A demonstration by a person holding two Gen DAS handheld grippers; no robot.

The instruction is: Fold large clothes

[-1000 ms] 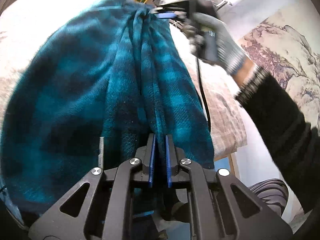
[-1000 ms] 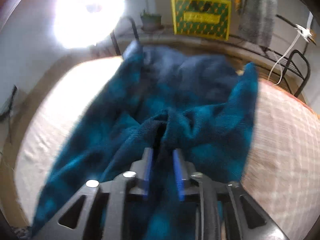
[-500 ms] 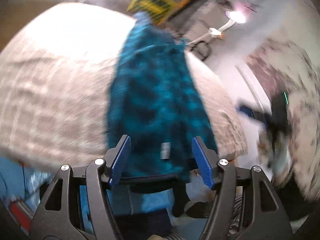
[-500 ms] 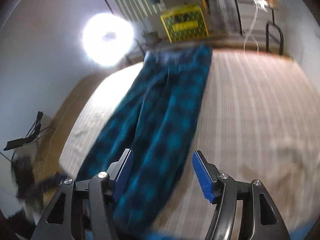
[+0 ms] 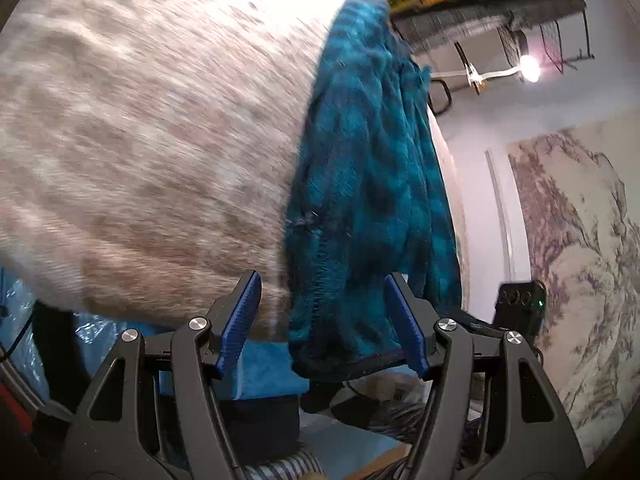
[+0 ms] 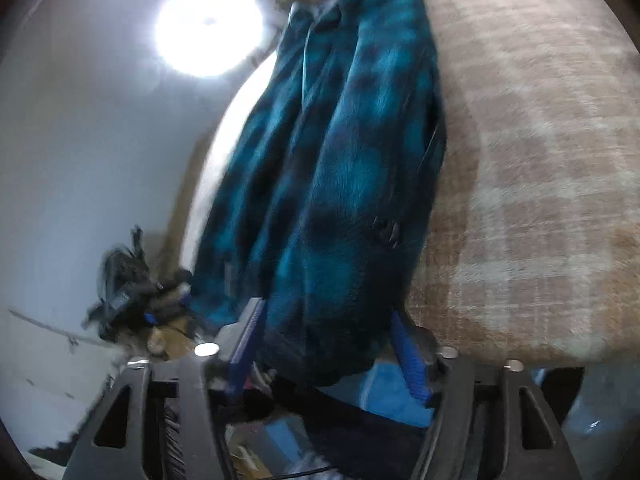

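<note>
Teal plaid garment lies lengthwise on the bed — hem overhanging for regrasp. Left hand-held gripper released; right hand-held gripper has just been closing around the hem — not yet pinching.

Lamp glare — motion blur, fisheye edges.

The left tongs pointed down and forward with their blue pads set wide apart and nothing pressed between them. The right tongs also tilted downward; their jaws had just been closing, with fleece lying between the blue pads, though the blur left it unclear whether they pressed on it. No hand or sleeve showed in either view.
</note>
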